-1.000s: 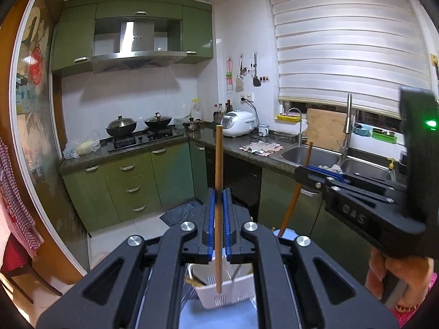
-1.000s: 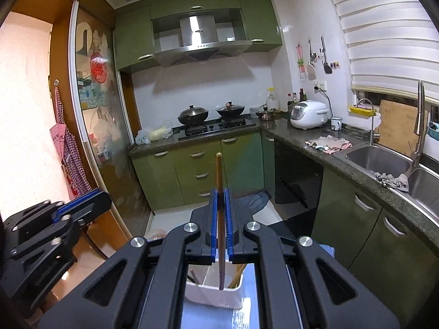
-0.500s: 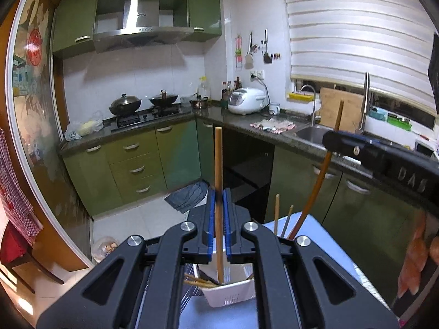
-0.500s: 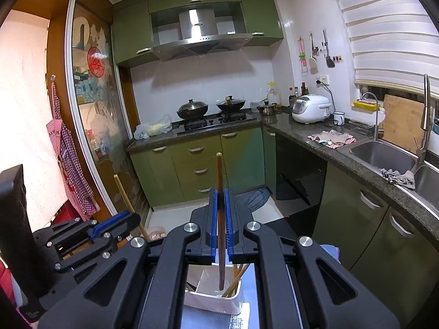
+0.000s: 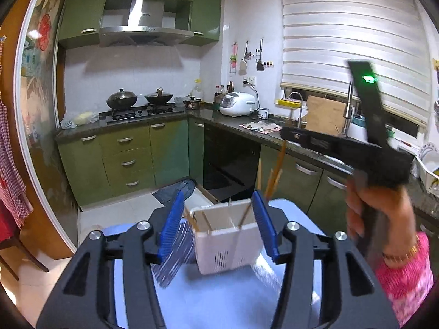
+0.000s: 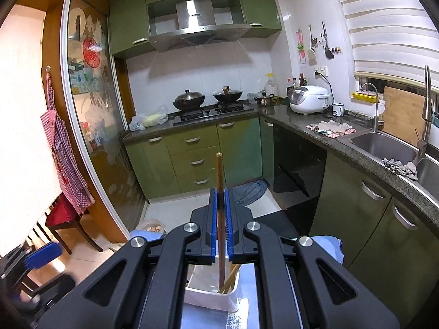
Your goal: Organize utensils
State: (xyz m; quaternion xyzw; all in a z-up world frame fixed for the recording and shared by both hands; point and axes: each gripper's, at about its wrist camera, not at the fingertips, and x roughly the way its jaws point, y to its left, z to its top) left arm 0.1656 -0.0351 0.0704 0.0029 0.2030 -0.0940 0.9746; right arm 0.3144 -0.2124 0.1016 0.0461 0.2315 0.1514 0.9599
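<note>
— What's the left gripper (image 5: 218,224) doing?
— Its jaws are opening at lower centre, nothing pinched between them.
— And the right gripper (image 6: 220,229)?
— Clamped tight, lower centre, held by a hand (image 5: 381,213) at the right edge.

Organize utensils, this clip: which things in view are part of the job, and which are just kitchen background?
Part of the job:
- white utensil holder
- chopsticks in it
- chopstick clamped in right gripper
- left gripper, jaws opening, nothing between them

Just lying about:
- rice cooker
- woks
- rag
- sink
</note>
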